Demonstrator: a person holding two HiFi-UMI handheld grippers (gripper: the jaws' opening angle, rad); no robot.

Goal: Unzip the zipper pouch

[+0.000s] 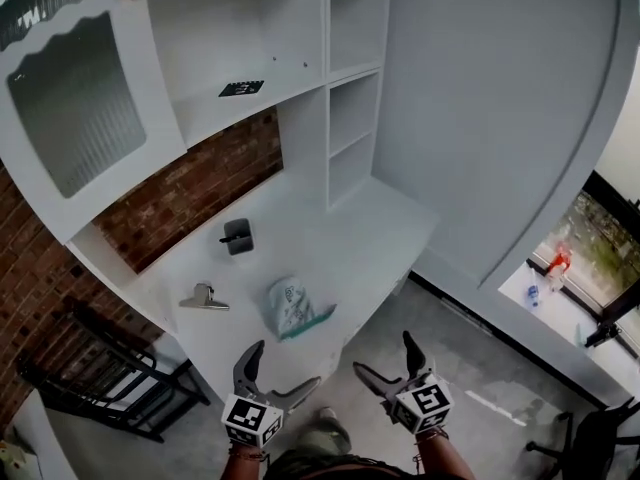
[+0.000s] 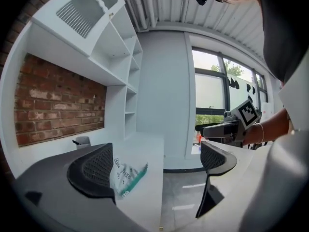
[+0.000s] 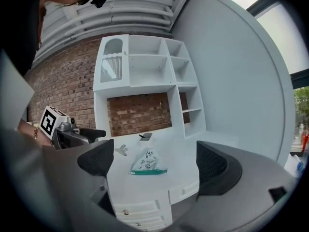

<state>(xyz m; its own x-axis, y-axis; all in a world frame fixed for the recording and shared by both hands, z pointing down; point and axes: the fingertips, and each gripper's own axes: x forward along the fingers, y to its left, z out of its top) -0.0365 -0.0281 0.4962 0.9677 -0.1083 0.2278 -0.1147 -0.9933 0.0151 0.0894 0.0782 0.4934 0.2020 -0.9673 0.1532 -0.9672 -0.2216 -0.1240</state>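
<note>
Zipper pouch (image 1: 291,308): pale, printed, with a teal zipper edge; lies flat on the desk (image 1: 380,238) near its front edge, zipper edge toward the person, touched by neither claw.
Left claw (image 1: 285,364): jaws spread wide, nothing between them; held in front of the desk, short of the pouch.
Right claw (image 1: 383,353): jaws spread wide, empty; held beside the left claw, apart from it, over the floor.
Binder clip (image 1: 203,297): metal; on the desk left of the pouch, apart from it.
Dark holder (image 1: 238,236): small, grey; further back on the desk, near the brick wall (image 1: 190,193).
Shelf unit (image 1: 300,48): white, above and behind the desk.
</note>
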